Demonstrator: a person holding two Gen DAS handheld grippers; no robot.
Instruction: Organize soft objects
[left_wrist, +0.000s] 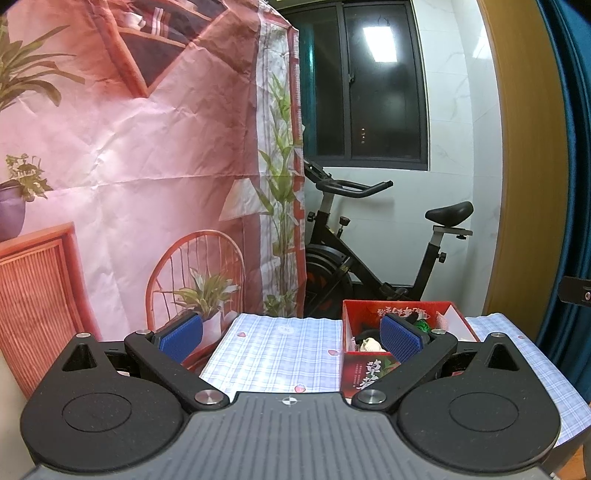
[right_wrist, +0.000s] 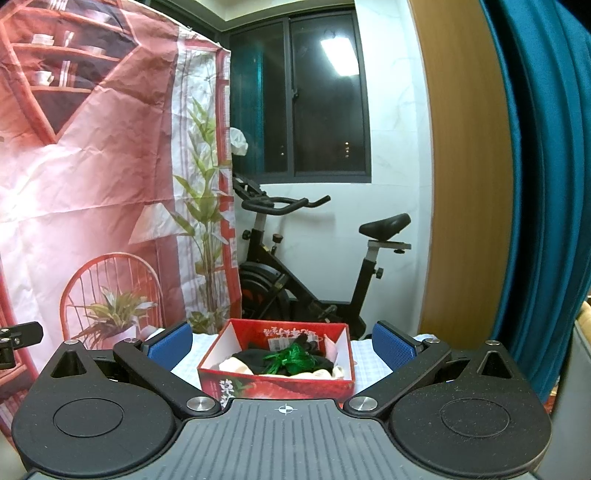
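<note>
Both grippers gape empty; red box (right_wrist: 277, 384) sits long-side toward right gripper (right_wrist: 282, 347).

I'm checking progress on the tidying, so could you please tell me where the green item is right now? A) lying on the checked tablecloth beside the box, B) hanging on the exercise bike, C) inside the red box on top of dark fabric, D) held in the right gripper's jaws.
C: in the right wrist view the green item lies inside the red box on dark fabric, and both grippers' jaws stand open and empty.
</note>
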